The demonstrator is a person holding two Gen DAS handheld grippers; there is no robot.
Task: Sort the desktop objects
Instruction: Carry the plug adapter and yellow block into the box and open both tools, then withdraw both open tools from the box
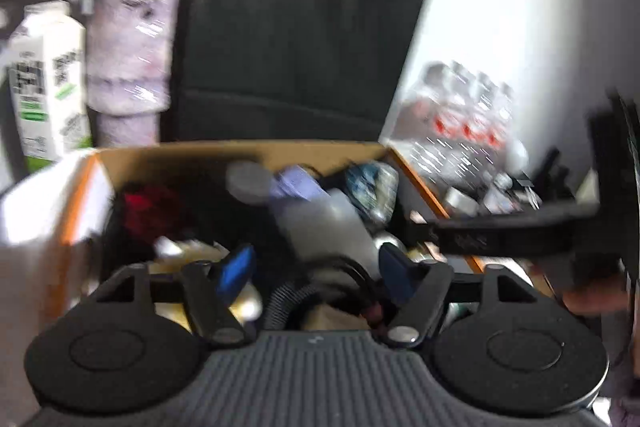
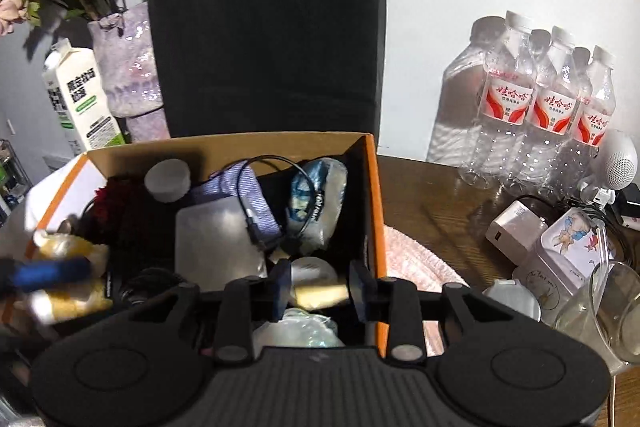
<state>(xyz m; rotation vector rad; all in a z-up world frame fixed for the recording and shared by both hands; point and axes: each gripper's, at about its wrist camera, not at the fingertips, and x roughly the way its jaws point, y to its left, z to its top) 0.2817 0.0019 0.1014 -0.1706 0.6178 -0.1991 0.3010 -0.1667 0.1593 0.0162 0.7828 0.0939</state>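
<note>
Progress: mostly done, as judged from the fill level. The cardboard box [image 2: 362,163] with orange edging is already crowded: a red fuzzy item [image 2: 116,205] at the left, then a grey round lid [image 2: 166,179] on a translucent plastic container [image 2: 218,239], a lilac striped cloth [image 2: 244,183], a black cable [image 2: 276,203] draped across, and a blue-and-white wrapped packet [image 2: 316,199] toward the right wall. Yellowish bundles are seen at the near left corner; their identity cannot be told.

Left gripper [image 1: 316,269]: jaws spread wide over the box, nothing between the blue pads; blur is heavy in that view. Right gripper [image 2: 320,289]: jaws partly parted above the near right end of the box, pads apart, nothing gripped. A pale yellow item lies below the gap, not held.

Still left, judged from the right wrist view: a cluster on the table right of the box — a white charger [image 2: 514,233], an illustrated tin [image 2: 572,247], a round white disc [image 2: 516,299], a clear glass [image 2: 608,311], a small white speaker [image 2: 618,163] and tangled cords. A pink cloth [image 2: 412,259] lies just beside the box.

Surface: dark wood-grain table [image 2: 432,195]. Background, left to right: a milk carton [image 2: 80,95], a lilac vase [image 2: 128,63] with flowers, a black paper bag [image 2: 264,23] directly behind the box, a pack of water bottles [image 2: 536,99] against a white wall.
</note>
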